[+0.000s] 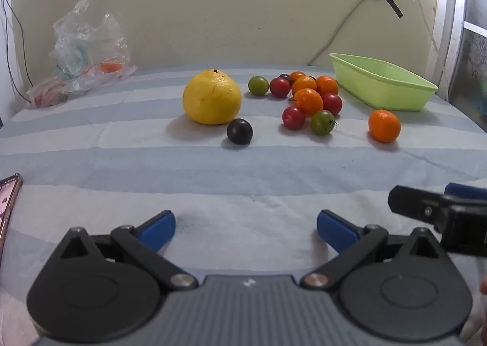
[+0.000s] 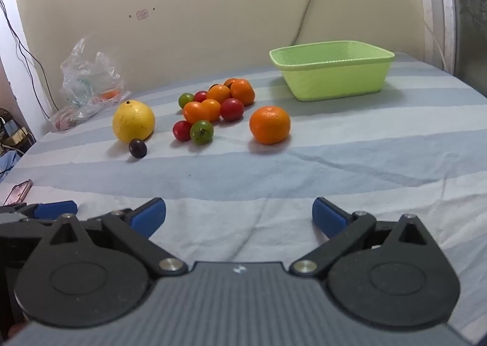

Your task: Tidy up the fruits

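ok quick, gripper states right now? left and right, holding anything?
Left gripper: open, holding nothing, low over the striped cloth.
Right gripper: open, holding nothing, short of the fruit.

The left tool (image 1: 246, 225) sat low, its blue-tipped fingers (image 1: 159, 228) spread wide and holding nothing. The right tool (image 2: 239, 213) was level beside it, fingers (image 2: 327, 218) equally wide apart, nothing between them.

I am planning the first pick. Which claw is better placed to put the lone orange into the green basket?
Probably the right claw: open and empty, it faces the lone orange and the green basket, while from the left view both lie far right.
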A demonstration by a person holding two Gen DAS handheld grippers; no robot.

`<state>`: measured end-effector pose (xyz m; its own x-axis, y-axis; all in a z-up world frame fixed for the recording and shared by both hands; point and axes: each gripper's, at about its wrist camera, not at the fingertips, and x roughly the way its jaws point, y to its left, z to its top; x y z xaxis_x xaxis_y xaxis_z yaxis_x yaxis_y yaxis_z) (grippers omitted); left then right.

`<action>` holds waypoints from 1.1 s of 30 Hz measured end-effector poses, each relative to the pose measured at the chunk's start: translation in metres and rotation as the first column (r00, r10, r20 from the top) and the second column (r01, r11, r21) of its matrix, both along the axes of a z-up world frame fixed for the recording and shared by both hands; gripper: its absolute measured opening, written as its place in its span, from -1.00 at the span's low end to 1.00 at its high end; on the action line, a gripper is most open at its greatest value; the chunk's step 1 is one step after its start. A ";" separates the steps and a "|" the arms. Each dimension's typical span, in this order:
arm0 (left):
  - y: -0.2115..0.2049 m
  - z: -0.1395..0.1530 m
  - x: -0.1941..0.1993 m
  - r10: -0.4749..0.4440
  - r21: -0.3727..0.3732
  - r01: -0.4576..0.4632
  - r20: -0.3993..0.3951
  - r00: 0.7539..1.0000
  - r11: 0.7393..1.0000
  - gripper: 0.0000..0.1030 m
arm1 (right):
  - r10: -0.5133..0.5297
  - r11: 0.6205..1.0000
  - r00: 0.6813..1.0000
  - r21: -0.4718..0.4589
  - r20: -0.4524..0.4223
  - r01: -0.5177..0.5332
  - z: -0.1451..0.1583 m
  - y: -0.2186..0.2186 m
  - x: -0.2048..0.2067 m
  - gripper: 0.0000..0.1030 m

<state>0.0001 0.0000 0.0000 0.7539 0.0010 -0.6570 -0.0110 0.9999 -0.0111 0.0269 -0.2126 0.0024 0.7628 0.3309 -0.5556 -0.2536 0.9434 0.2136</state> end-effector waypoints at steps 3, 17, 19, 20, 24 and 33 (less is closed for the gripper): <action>-0.001 -0.001 0.000 -0.004 0.010 0.004 0.001 1.000 1.000 1.00 | -0.006 1.000 1.000 -0.001 -0.003 0.006 0.000 0.000 0.001 0.93; -0.001 0.000 0.000 -0.007 0.013 0.007 0.001 1.000 1.000 1.00 | -0.033 0.999 0.999 0.003 -0.002 0.033 -0.001 -0.003 0.002 0.87; -0.001 -0.001 0.000 -0.007 0.014 0.007 0.004 1.000 1.000 1.00 | -0.035 0.999 0.999 0.005 -0.002 0.035 -0.001 -0.002 0.001 0.87; -0.001 0.000 0.000 -0.007 0.015 0.007 0.006 1.000 1.000 1.00 | -0.037 0.999 0.999 0.006 -0.002 0.037 -0.001 -0.003 0.002 0.86; -0.002 0.000 0.001 -0.008 0.016 0.008 0.006 1.000 1.000 1.00 | -0.044 0.999 0.999 0.005 0.002 0.044 0.000 -0.004 0.002 0.82; -0.002 -0.001 0.002 -0.010 0.016 0.010 0.005 1.000 1.000 1.00 | -0.051 0.999 0.999 0.000 0.003 0.051 -0.001 -0.005 0.002 0.75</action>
<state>0.0019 -0.0023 -0.0012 0.7571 0.0036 -0.6533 -0.0007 1.0000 0.0046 0.0288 -0.2172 0.0017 0.7804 0.2912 -0.5533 -0.2054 0.9552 0.2130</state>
